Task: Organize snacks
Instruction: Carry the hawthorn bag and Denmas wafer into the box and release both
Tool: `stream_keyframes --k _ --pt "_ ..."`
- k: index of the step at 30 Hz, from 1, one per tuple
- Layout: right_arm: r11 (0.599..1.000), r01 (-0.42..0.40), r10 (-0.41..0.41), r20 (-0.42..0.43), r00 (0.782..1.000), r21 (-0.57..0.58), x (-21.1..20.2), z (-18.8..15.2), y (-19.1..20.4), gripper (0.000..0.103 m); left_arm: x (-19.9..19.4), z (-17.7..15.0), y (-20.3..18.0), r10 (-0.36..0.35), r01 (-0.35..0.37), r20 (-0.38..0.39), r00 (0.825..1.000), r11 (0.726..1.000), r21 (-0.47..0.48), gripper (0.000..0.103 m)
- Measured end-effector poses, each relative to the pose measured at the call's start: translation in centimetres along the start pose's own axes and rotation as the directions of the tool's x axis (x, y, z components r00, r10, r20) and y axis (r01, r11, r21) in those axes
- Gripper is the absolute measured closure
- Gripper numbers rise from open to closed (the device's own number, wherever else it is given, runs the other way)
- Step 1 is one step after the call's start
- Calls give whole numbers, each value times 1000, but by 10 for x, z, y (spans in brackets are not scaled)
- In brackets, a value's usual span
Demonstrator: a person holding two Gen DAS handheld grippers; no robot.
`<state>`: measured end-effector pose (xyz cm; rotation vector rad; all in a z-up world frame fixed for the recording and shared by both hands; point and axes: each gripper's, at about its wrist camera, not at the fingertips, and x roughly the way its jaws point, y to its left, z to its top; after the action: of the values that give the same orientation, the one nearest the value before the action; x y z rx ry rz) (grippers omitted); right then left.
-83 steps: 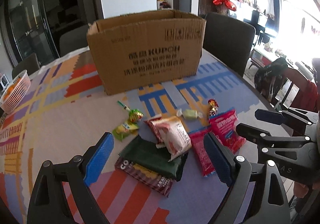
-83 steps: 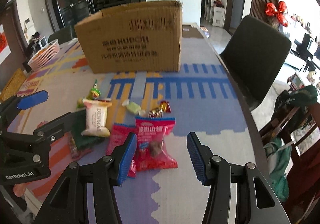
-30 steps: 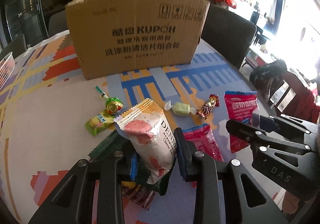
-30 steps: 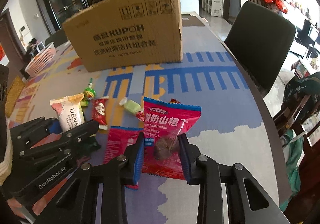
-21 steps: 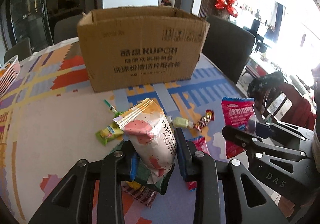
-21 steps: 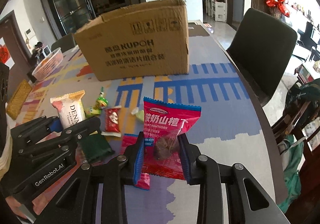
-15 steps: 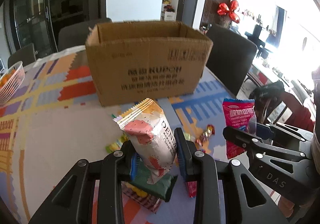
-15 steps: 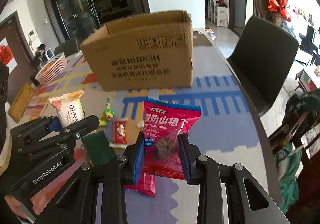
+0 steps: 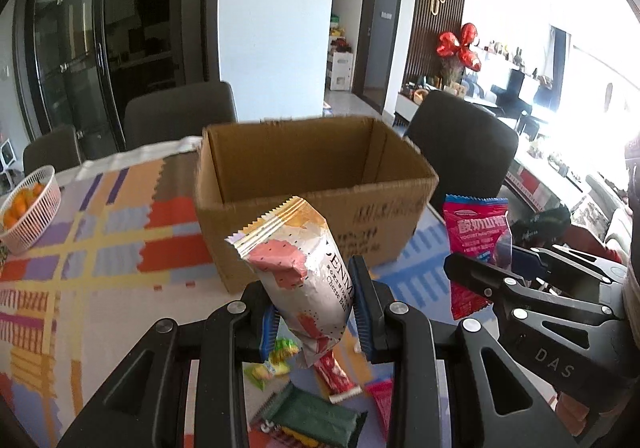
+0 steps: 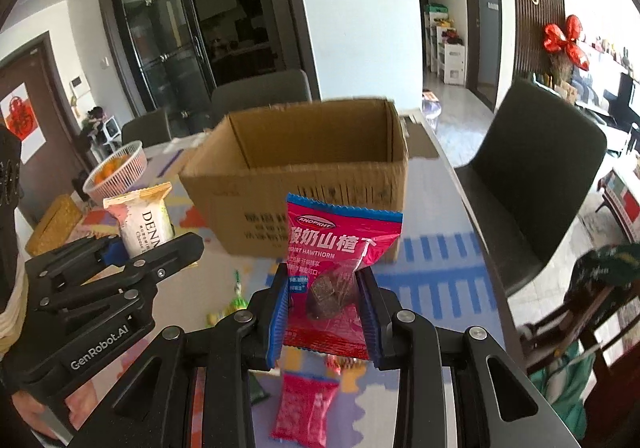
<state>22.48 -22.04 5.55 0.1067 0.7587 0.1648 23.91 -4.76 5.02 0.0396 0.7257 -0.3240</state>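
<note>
My left tool (image 9: 316, 322) clamps the cheese bar (image 9: 304, 272), my right tool (image 10: 325, 318) the hawthorn packet (image 10: 340, 260) — slick wrappers could slip short of the box (image 9: 312, 184).

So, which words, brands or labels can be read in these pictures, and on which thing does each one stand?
"KNOPKHT", "YOGURT HAWTHORN": red hawthorn packet, in the right gripper.
"DENM…", "Cheese Bar": white cheese bar packet, in the left gripper.
"GenRobot.AI": side of the left gripper, right wrist view.
"DAS": side of the right gripper, left wrist view.
Cardboard box: print too blurred to read.
Chinese text on the red packet: not transcribed.
</note>
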Motion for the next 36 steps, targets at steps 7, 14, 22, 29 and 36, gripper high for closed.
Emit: stream_keyframes --k 7,14,22,29,36 --pt "1000 -16 16 34 999 -16 3 33 7 70 5 29 13 -17 17 4 1000 1000 -25 71" --pt "999 -26 28 57 998 -35 15 69 11 70 16 58 24 -6 6 12 1000 1000 -6 71" --pt "998 -11 15 62 998 -68 40 100 11 70 43 82 38 27 -27 0 1000 1000 4 71" --pt "996 -1 5 41 999 -86 65 124 9 70 72 100 47 26 -26 -55 998 1000 6 70" --pt "994 43 -43 6 999 -97 86 129 4 57 74 105 50 77 -76 -42 996 997 23 44"
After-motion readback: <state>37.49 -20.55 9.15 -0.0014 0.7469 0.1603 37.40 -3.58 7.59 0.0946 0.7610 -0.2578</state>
